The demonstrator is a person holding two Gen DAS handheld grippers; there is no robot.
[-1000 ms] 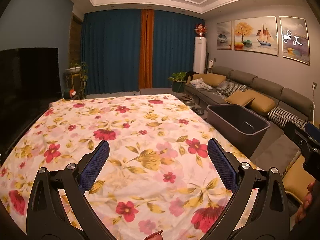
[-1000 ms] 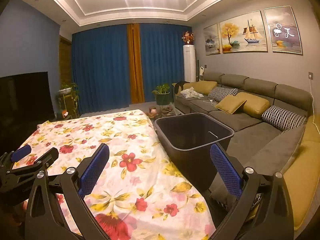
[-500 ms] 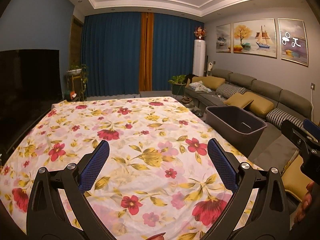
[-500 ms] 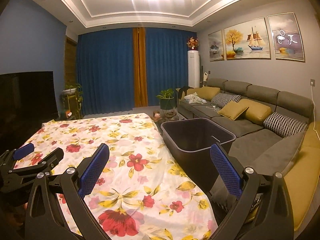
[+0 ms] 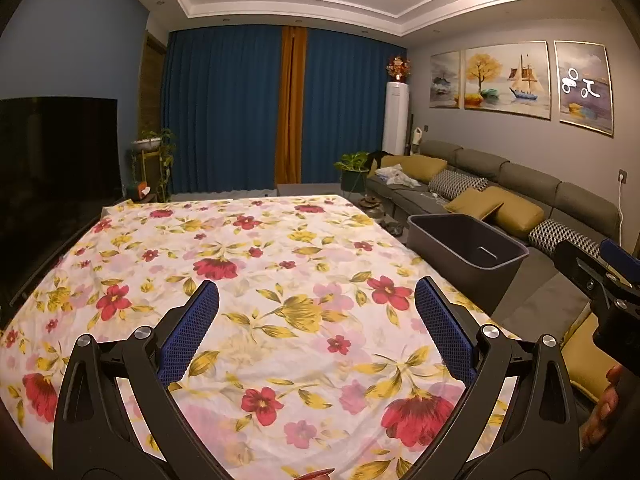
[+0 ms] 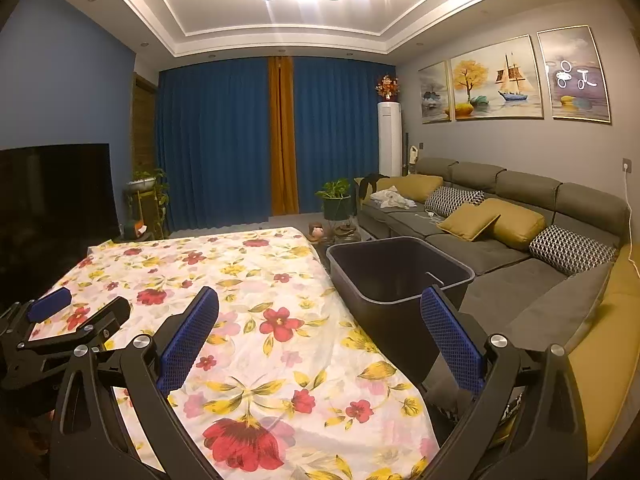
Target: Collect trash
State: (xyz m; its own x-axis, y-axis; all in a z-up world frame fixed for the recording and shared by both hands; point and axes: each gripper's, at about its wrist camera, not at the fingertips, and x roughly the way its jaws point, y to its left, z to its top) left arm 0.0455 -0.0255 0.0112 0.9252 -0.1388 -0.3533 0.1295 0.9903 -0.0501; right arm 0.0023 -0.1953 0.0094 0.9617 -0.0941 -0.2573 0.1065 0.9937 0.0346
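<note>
Now tilted up and away from the floral cloth [image 5: 280, 280]; more ceiling and ring lights in both views than a second ago, less tabletop; reads as a lift and a scan, not a reach. Left gripper [image 5: 316, 312] spread wide, nothing between the blue pads; right gripper [image 6: 320, 320] likewise wide and empty, hanging above the table's right edge, partly above the bin. No trash anywhere on the cloth; hard to say whether collecting is finished or not begun, though a bare table and an apparently empty bin hint at a search for the first piece. Dark bin [image 6: 400, 276] just beside the table's right edge, between table and sofa [image 6: 520, 240]; open top, rounded rectangular rim, smooth hard plastic walls, a pale slot-like mark low on the inner wall; no rubbish visible inside from these angles. Crumpled white stuff [image 6: 390, 198] on the far end of the sofa, well apart from both grippers; cloth or paper, too small to tell; possibly the next target, only a guess. Cloth thin and slightly wrinkled, matte, printed with red blooms and yellow leaves; pads dimpled rubber, grippy; gripper frames glossy black with silver bolts; sofa soft grey fabric with mustard and checkered cushions.
</note>
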